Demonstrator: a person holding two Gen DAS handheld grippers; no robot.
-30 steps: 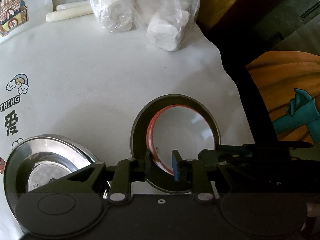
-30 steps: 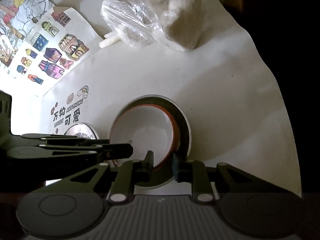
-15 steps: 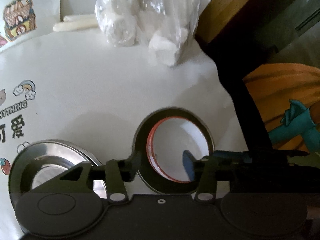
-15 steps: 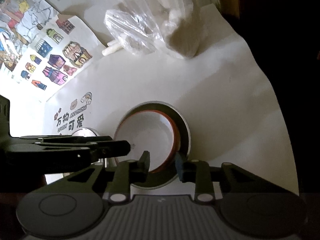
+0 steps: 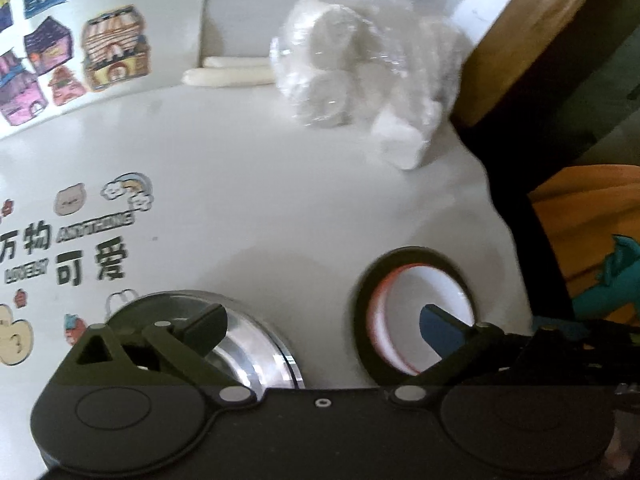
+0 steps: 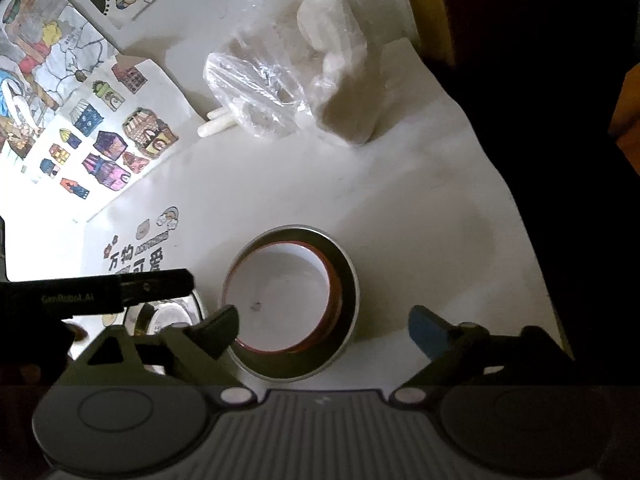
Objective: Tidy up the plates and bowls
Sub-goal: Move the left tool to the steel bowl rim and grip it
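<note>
Polished steel bowl (image 5: 256, 344), glossy white bowl (image 6: 282, 300) nested in dull metal dish (image 6: 348, 296), crinkled clear plastic bag (image 5: 360, 76), smooth white tabletop (image 5: 260, 184)

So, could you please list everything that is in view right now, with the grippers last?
bowl: one, white inside with a red rim, nested in the grey dish.
grey dish: one, on the white tabletop.
steel dish: one, shiny, left of the nested pair.
plastic bag: one, clear, holding white lumps, far side.
pale sticks: two, beside the bag.
cartoon stickers: several, colourful, at the left.
left gripper: jaws just opened wide, nothing held.
right gripper: jaws just opened wide, straddling the bowl's near rim, not pressing it.
</note>
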